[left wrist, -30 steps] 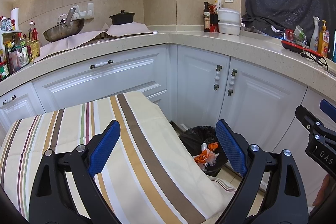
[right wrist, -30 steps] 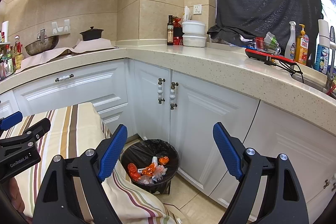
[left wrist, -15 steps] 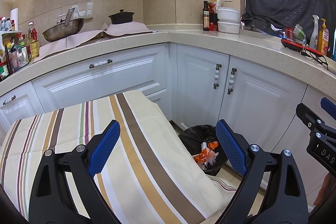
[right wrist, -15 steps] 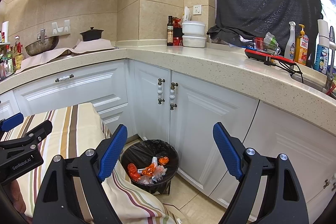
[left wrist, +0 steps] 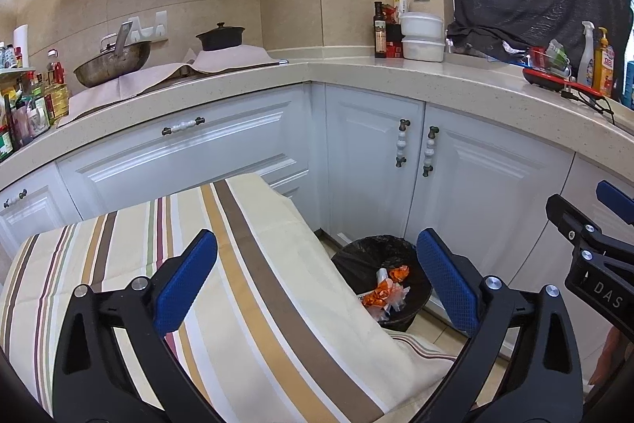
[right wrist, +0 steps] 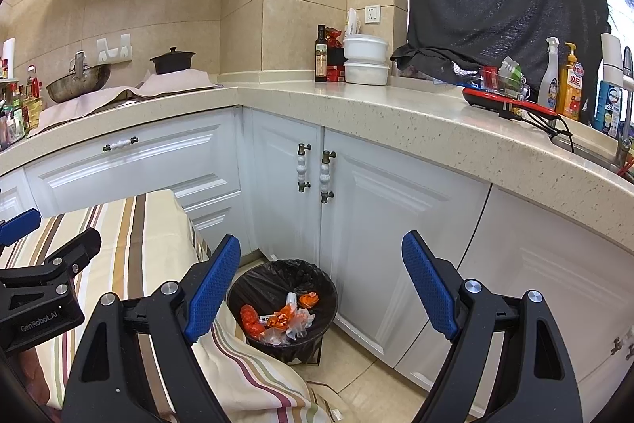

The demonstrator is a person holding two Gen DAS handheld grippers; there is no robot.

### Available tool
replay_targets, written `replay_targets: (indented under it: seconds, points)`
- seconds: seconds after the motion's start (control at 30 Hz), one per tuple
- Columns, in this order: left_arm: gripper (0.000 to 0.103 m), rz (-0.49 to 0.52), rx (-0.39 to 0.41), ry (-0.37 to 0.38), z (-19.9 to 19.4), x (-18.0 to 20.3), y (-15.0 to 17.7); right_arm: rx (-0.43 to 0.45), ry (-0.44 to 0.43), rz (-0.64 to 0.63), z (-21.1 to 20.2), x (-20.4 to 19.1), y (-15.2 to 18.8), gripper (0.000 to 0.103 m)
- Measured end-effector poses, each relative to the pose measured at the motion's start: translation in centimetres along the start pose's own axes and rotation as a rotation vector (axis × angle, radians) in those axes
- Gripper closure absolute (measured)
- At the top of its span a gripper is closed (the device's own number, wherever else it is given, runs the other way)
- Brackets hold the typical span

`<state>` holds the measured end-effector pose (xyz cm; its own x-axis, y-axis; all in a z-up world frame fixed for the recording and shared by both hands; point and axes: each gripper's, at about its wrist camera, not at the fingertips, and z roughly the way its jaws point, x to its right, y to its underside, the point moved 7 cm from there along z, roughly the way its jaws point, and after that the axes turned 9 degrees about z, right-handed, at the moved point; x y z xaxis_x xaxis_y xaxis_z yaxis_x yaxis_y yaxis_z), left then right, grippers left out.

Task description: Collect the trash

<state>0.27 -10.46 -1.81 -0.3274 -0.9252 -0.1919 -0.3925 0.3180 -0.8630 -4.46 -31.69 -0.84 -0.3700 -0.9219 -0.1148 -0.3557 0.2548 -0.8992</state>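
Note:
A small bin lined with a black bag (left wrist: pixel 368 254) (right wrist: pixel 277 274) stands on the floor in the cabinet corner. Crumpled orange and clear wrappers (left wrist: pixel 386 294) (right wrist: pixel 281 318) lie inside it. My left gripper (left wrist: pixel 316 244) hovers over the striped tablecloth (left wrist: pixel 257 284); its jaws are opening and nothing is between them. My right gripper (right wrist: pixel 321 240) hangs above the bin, open and empty. Each gripper shows at the edge of the other's view: the right one (left wrist: pixel 586 252) and the left one (right wrist: pixel 47 272).
White cabinets (right wrist: pixel 285 193) wrap the corner under a beige counter (right wrist: pixel 396 110). On the counter are a wok (left wrist: pixel 113 66), a black pot (left wrist: pixel 220 36), a dark bottle (right wrist: pixel 321 54), white containers (right wrist: pixel 364 60), a red appliance (right wrist: pixel 507 102) and cleaner bottles (right wrist: pixel 570 86).
The left gripper's jaws have spread a little wider. Neither hand has moved, and the bin and its contents are as before.

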Motion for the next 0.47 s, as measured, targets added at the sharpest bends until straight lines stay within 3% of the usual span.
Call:
replay_targets:
  seconds: [0.27,0.47]
  points:
    - [0.005,0.001,-0.01,-0.031,0.6,-1.2,-0.1,-0.008,-0.009,-0.002,0.5,-0.5,-0.1,0.022]
    - [0.005,-0.075,-0.099,-0.101,2.8,-6.0,1.7,-0.044,-0.064,-0.035,2.6,-3.0,0.3,0.02]
